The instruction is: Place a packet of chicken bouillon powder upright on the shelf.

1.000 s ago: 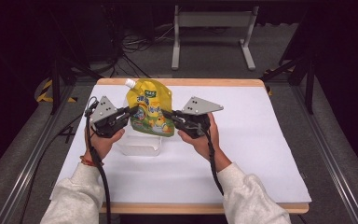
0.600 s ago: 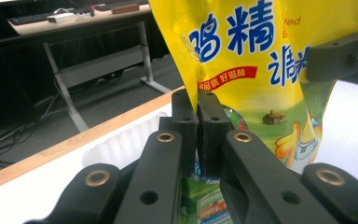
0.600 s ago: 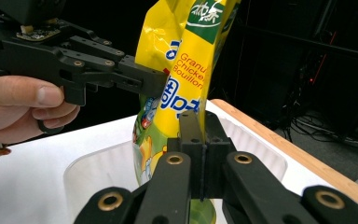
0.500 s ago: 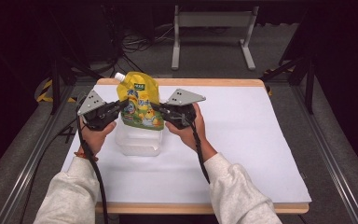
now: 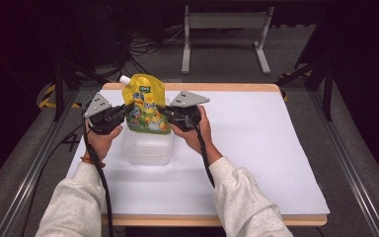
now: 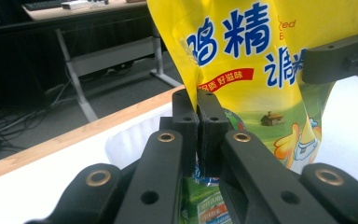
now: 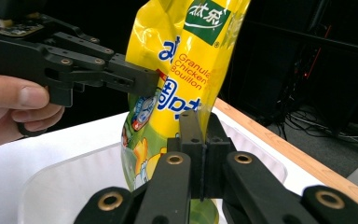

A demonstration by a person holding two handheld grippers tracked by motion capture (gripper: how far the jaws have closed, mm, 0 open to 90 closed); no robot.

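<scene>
At the near edge of the table (image 5: 256,197), two grey-sleeved forearms are seen coming in from below, one gripper held in each hand. The left gripper (image 5: 123,111) is clamped fully shut on the left edge of the yellow pouch (image 5: 145,106); in the left gripper view the pouch seam is pinched between the two pads (image 6: 186,122), no gap visible. The right gripper (image 5: 162,109) is likewise closed tight on the pouch's right edge; in the right gripper view the film is squeezed between its pads (image 7: 192,135), with the left gripper (image 7: 151,80) seen farther off on the opposite side.

The yellow pouch (image 6: 261,70) is held upright between both grippers, roughly at mid-height, white spout at the top left corner. Blue Chinese print and a green logo are carried on its face; "Granulated Chicken Bouillon" can be partly read in the right gripper view (image 7: 186,56).

Directly under the pouch a clear plastic container (image 5: 147,148) is placed on the white table cover, open top up. The pouch's bottom end is seen inside the container's rim (image 7: 74,177); whether the floor is touched cannot be told.

Beyond the far wooden table edge, a grey metal stand (image 5: 224,29) and loose cables are seen on a dark floor
</scene>
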